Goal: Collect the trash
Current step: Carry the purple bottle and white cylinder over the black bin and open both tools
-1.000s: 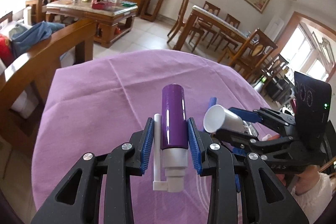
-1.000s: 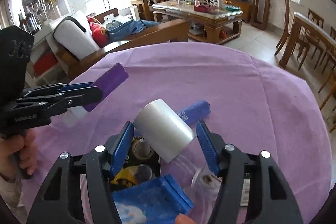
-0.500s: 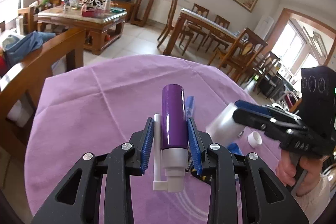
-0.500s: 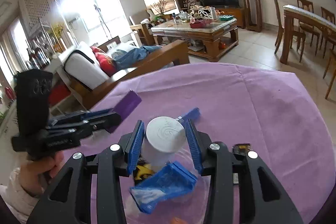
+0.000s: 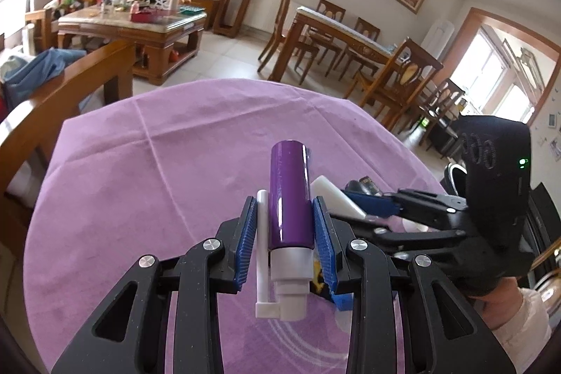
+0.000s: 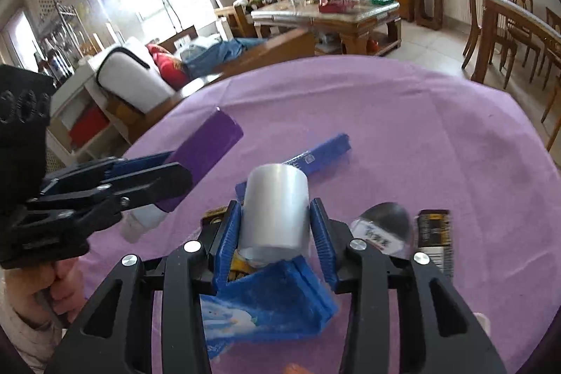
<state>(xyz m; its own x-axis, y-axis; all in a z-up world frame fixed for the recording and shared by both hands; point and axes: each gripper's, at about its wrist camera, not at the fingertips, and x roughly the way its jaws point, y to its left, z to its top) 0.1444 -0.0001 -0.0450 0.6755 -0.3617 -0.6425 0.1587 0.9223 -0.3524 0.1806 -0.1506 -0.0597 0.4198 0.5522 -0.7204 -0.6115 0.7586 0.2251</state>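
My left gripper [image 5: 284,226] is shut on a purple spray bottle [image 5: 290,195] with a white pump head, held above the purple tablecloth [image 5: 157,163]. The same bottle [image 6: 207,149] and left gripper [image 6: 147,174] show at the left of the right wrist view. My right gripper [image 6: 275,226] is shut on a white cup [image 6: 277,209], lifted over a pile of trash. The cup [image 5: 333,198] and right gripper [image 5: 371,202] appear just right of the bottle in the left wrist view.
Under the right gripper lie a blue wrapper [image 6: 266,304], a long blue packet [image 6: 315,153], a clear lid with a label [image 6: 382,226] and a dark packet [image 6: 434,237]. Wooden chairs [image 5: 396,83] and a sofa [image 6: 140,83] surround the table.
The right gripper's fingers closed onto the white cup and raised it off the pile. The left gripper kept hold of the purple bottle and shifted slightly.
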